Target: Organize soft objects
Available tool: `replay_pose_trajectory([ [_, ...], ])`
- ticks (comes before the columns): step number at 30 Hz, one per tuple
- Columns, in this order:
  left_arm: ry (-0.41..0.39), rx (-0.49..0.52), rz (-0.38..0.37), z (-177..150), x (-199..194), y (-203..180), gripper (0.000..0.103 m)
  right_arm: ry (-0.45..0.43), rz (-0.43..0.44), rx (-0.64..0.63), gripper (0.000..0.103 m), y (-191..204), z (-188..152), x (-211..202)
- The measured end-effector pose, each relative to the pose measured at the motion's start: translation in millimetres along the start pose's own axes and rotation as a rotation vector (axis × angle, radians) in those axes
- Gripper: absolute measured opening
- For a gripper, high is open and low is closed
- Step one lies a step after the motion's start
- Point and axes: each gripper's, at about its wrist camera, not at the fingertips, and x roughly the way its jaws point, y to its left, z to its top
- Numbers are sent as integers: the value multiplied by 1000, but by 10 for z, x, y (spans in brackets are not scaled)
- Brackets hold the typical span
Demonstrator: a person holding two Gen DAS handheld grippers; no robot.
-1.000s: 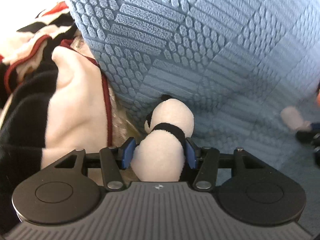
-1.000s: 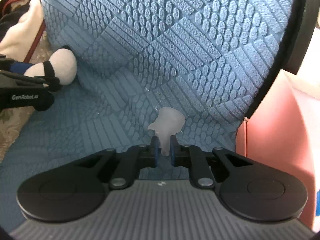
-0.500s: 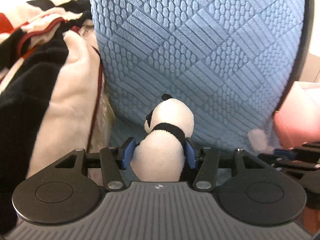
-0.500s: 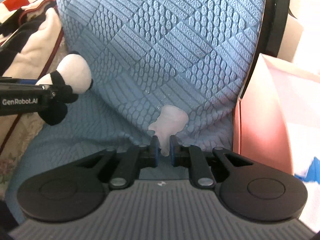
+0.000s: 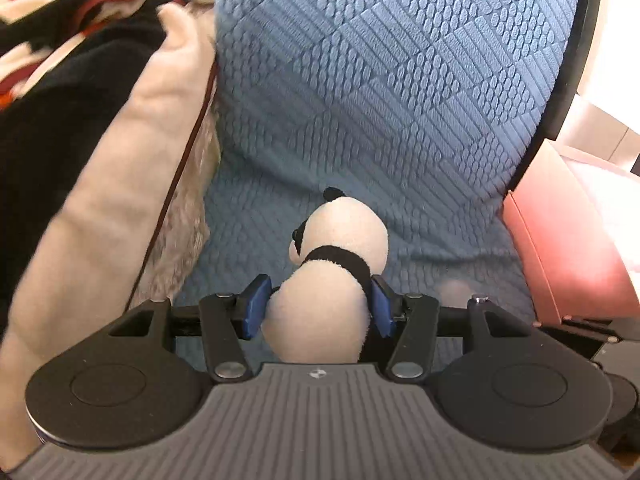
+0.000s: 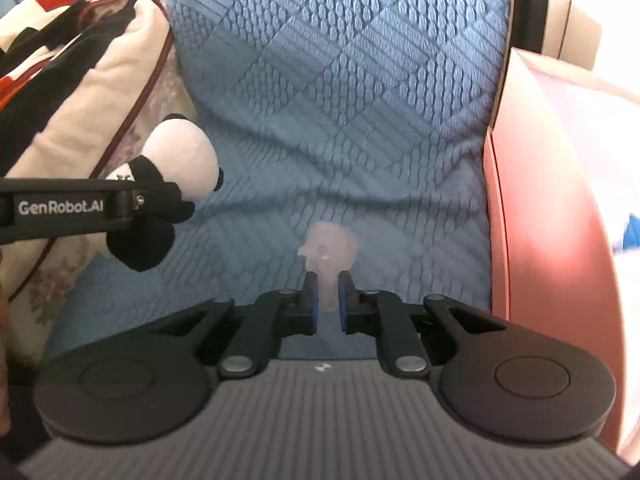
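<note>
A: What does the left hand-held gripper (image 5: pixel 318 310) have?

B: A plush panda (image 5: pixel 332 276). The blue pads (image 5: pixel 256 306) press into its white body from both sides, and the head with its black ear sticks out past the tips. From the right wrist view the same panda (image 6: pixel 180 160) shows side-on, black legs dangling under the black finger marked GenRobot.AI.

A: And the right hand-held gripper (image 6: pixel 328 300)?

B: Clenched almost fully on a small, pale pink soft thing (image 6: pixel 330 252) (translucent, too blurred to tell what shape it really is). Its narrow lower end sits pinched between the pads and the wider part spreads above them.

A: Where are both toys relative to the furniture?

B: Both are held in the air over a chair seat (image 5: pixel 256 216) covered in blue quilted fabric, in front of the matching backrest (image 5: pixel 380 72). The panda is toward the seat's left edge, the pink piece nearer its middle.

A: What lies around the chair?

B: At the left edge, a blanket (image 5: pixel 104 152) in cream, black and red bunches up against the backrest, with floral fabric (image 6: pixel 52 280) beneath it. At the right edge stands a pink box (image 6: pixel 540 208), its wall close against the seat; something blue (image 6: pixel 632 232) shows inside it.
</note>
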Motion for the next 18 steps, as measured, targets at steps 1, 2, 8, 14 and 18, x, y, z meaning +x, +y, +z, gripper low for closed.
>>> replay_pose_trajectory([
  [1,3,-9,1,-48,-38,3,59,2,-1,4,13,3,-34,-21],
  [2,6,-17,1,-93,-69,4,59,3,-4,8,13,5,-68,-44],
  [8,23,-27,-20,-341,-232,-41,59,-6,-27,6,13,69,-345,-289],
  [14,19,-20,-38,-481,-356,-60,59,8,-46,2,13,79,-522,-378],
  [18,24,0,-27,-567,-403,-91,60,9,-62,19,13,52,-624,-469],
])
